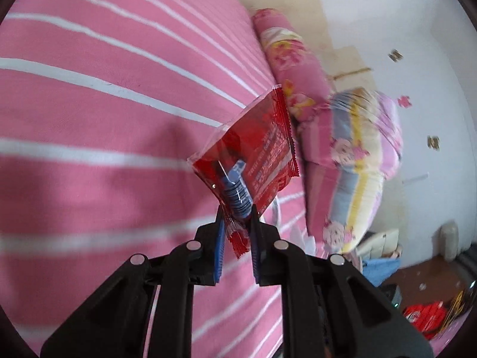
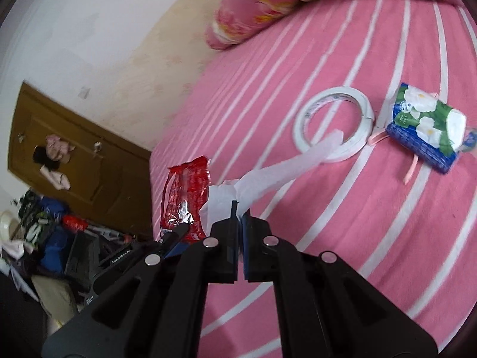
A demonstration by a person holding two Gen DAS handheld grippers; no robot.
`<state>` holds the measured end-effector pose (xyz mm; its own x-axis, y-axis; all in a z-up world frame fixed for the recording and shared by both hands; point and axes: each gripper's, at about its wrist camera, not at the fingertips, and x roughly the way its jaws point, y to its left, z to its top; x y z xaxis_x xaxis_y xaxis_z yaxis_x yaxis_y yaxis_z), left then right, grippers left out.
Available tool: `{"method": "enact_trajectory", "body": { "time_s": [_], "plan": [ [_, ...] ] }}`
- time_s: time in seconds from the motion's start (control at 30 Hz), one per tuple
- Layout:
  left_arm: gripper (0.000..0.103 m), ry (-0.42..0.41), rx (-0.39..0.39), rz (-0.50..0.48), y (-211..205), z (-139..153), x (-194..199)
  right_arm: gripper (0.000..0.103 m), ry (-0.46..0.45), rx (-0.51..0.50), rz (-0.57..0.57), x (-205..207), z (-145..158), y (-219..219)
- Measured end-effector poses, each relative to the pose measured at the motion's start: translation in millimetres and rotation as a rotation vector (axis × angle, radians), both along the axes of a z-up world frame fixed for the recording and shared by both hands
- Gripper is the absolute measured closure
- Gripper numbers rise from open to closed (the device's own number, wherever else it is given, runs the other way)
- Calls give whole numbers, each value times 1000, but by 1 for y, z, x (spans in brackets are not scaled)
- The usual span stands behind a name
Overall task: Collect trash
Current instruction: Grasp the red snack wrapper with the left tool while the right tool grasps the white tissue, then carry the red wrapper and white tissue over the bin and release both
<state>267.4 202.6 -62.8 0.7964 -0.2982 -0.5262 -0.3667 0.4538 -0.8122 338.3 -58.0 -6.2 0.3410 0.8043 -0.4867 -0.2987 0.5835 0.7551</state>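
Observation:
My left gripper (image 1: 237,213) is shut on a red snack wrapper (image 1: 256,149) and holds it up above the pink striped bed (image 1: 89,119). The wrapper (image 2: 186,203) and the left gripper's tip (image 2: 176,232) also show in the right wrist view, just left of my right gripper. My right gripper (image 2: 240,210) is shut on a crumpled strip of white paper (image 2: 268,173), held above the bed (image 2: 372,238). The strip stretches toward a roll of white tape (image 2: 334,122) lying on the bed.
A blue and green tissue pack (image 2: 426,131) lies on the bed right of the tape roll, over a pink ribbon. Pillows and folded quilts (image 1: 351,161) sit at the head. A brown door (image 2: 74,155) and floor clutter (image 2: 44,238) are beside the bed.

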Motion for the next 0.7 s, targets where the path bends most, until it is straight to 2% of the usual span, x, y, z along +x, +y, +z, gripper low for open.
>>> {"method": "enact_trajectory", "body": {
  "time_s": [0.13,0.2,0.23,0.5,0.7],
  "plan": [
    [89,-52,-1,-15,-36,20,-45,100,-66,-1,30,-24,16,-13],
    [89,-65,6,-30,-58,25,-71,100,-103,-2,47,-53,22,-34],
    [89,-66,6,-30,-71,26,-89,100,-105,0,47,-55,25,-30],
    [89,-68,-22,-43,-143,37,-178,100,-127,83,44,-133,41,-106],
    [89,-68,11,-115,-198,60,-212,100,-131,87,57,-189,59,-165]
  ]
}}
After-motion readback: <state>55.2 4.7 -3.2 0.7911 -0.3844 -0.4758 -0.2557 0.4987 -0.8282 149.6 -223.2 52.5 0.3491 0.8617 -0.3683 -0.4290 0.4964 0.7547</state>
